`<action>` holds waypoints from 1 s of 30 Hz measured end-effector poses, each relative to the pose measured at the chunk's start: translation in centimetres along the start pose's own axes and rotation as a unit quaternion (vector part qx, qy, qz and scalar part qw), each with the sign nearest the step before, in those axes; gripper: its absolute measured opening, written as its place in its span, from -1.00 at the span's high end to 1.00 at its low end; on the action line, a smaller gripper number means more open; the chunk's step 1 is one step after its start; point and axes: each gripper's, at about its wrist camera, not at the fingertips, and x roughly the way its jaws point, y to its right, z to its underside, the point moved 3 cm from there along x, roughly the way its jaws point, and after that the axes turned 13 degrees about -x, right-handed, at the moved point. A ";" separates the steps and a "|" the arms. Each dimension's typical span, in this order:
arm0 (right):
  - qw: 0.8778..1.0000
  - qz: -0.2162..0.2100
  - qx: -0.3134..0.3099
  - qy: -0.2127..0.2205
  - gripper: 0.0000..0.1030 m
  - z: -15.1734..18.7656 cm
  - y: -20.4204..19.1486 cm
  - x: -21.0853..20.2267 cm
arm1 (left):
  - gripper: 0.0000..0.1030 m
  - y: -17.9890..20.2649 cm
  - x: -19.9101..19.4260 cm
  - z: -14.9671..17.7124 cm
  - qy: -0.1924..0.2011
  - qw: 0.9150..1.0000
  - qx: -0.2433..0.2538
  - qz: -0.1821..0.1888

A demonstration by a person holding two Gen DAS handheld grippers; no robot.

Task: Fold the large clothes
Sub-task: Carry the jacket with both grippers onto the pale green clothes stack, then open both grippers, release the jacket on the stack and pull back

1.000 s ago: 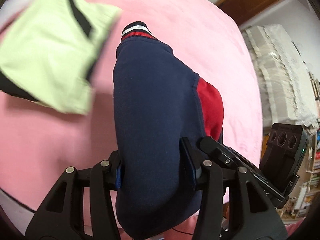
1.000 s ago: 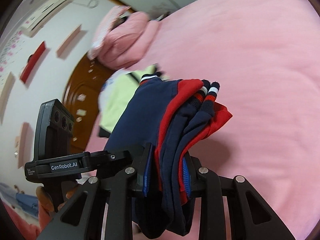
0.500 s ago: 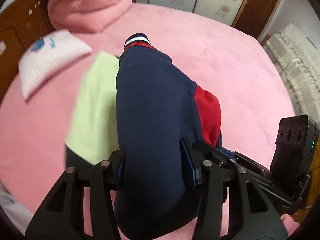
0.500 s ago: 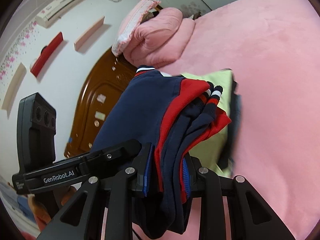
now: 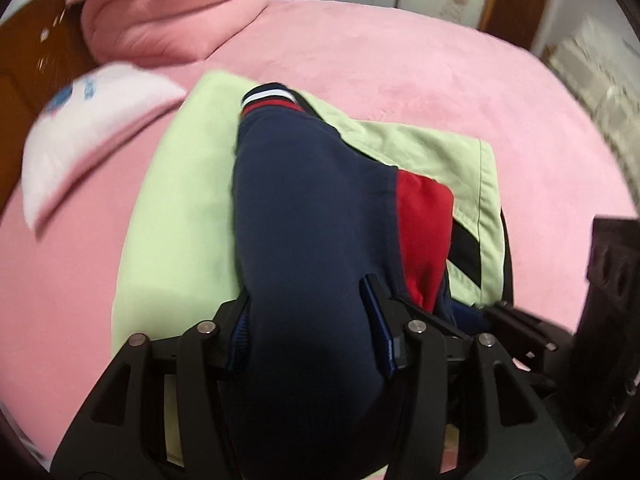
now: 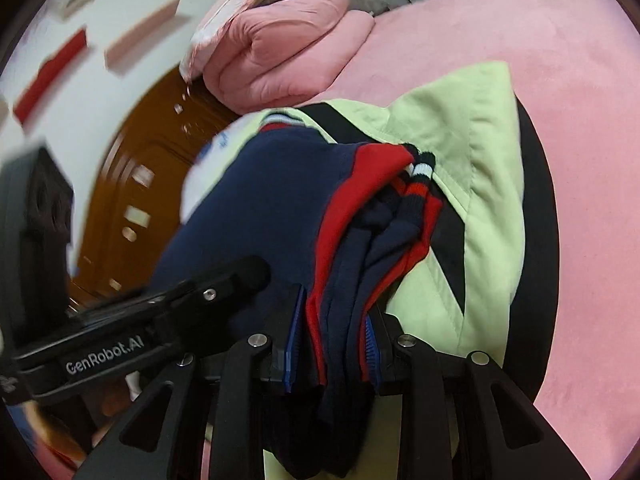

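A folded navy and red sweater (image 5: 312, 216) with striped cuffs hangs between both grippers. My left gripper (image 5: 306, 320) is shut on its navy fold. My right gripper (image 6: 332, 332) is shut on the bunched red and navy layers (image 6: 360, 240). The sweater is held just over a folded light green garment (image 5: 180, 200) with black stripes, which lies on the pink bed and also shows in the right wrist view (image 6: 480, 184). Whether the sweater touches the green garment is not clear.
The pink bed cover (image 5: 400, 60) spreads all around. A white pillow (image 5: 92, 120) and a folded pink quilt (image 5: 168, 12) lie at the head end by the brown headboard (image 6: 152, 168). The other gripper's body (image 6: 132, 340) is close on the left.
Both grippers have carried the sweater toward the head of the bed. The green garment, off to the left before, now lies right under the sweater.
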 end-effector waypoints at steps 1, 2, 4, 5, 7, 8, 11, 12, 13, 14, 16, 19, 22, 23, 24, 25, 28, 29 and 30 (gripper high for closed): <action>1.000 0.006 -0.005 0.000 0.37 -0.1 -0.4 0.4 | 0.08 0.0 0.3 -0.1 -0.003 1.000 -0.003 0.000; 1.000 0.006 -0.002 -0.004 0.35 -0.1 -0.4 0.8 | 0.07 -0.3 0.5 -0.2 -0.006 1.000 -0.010 0.004; 1.000 -0.001 0.008 -0.009 0.22 -0.3 -0.1 1.3 | 0.06 -0.6 1.0 0.2 -0.009 1.000 -0.022 0.012; 1.000 -0.001 0.011 -0.010 0.18 -0.5 0.1 1.8 | 0.06 -0.4 1.0 0.3 -0.010 0.999 -0.025 0.016; 1.000 -0.005 0.018 -0.010 0.10 -1.1 0.7 2.2 | 0.05 0.0 1.1 0.7 -0.008 0.999 -0.026 0.018; 1.000 -0.007 0.019 -0.008 0.09 -0.9 0.8 2.2 | 0.05 0.3 0.8 0.8 -0.007 1.000 -0.024 0.017; 1.000 0.002 0.019 0.003 0.03 -0.5 2.5 1.2 | 0.05 0.4 0.5 1.3 -0.002 1.000 -0.017 0.013; 1.000 0.004 0.019 0.006 0.02 -0.2 2.6 0.9 | 0.05 0.3 0.1 1.5 -0.001 1.000 -0.019 0.013; 1.000 0.006 0.021 0.007 0.00 0.0 2.7 0.5 | 0.05 0.2 0.1 1.5 -0.002 1.000 -0.022 0.013; 1.000 0.008 0.024 0.006 0.00 0.0 2.8 0.6 | 0.05 0.1 0.1 1.4 -0.002 1.000 -0.024 0.014; 1.000 0.008 0.028 -0.005 -0.07 0.1 3.0 0.1 | 0.01 0.0 -0.6 1.7 0.004 0.999 -0.038 0.011; 1.000 0.013 0.015 -0.021 -0.32 0.5 2.8 -1.8 | -0.08 -0.3 -1.5 2.5 0.028 0.997 -0.074 0.003; 1.000 0.019 -0.008 -0.018 -0.54 1.7 2.3 -3.7 | -0.19 -0.2 -2.9 4.9 0.083 0.987 -0.137 -0.021; 1.000 0.024 -0.014 -0.015 -0.54 2.2 2.2 -4.5 | -0.21 0.0 -3.4 5.8 0.097 0.983 -0.152 -0.024; 0.999 0.041 -0.019 -0.019 -0.63 3.2 2.4 -5.3 | -0.23 0.2 -4.0 6.9 0.113 0.978 -0.171 -0.030; 0.998 0.054 -0.019 -0.027 -0.86 3.9 2.5 -5.9 | -0.26 0.4 -4.7 8.2 0.130 0.972 -0.191 -0.034; 0.996 0.066 0.007 -0.056 -0.98 7.8 3.7 -8.4 | -0.33 1.0 -6.7 11.6 0.172 0.954 -0.240 -0.052; 0.995 0.069 0.018 -0.067 -0.98 9.3 4.2 -9.2 | -0.36 1.4 -7.4 12.7 0.180 0.950 -0.246 -0.064; 0.993 0.078 0.034 -0.086 -0.98 11.4 5.1 -10.2 | -0.37 1.8 -7.8 13.6 0.175 0.950 -0.247 -0.071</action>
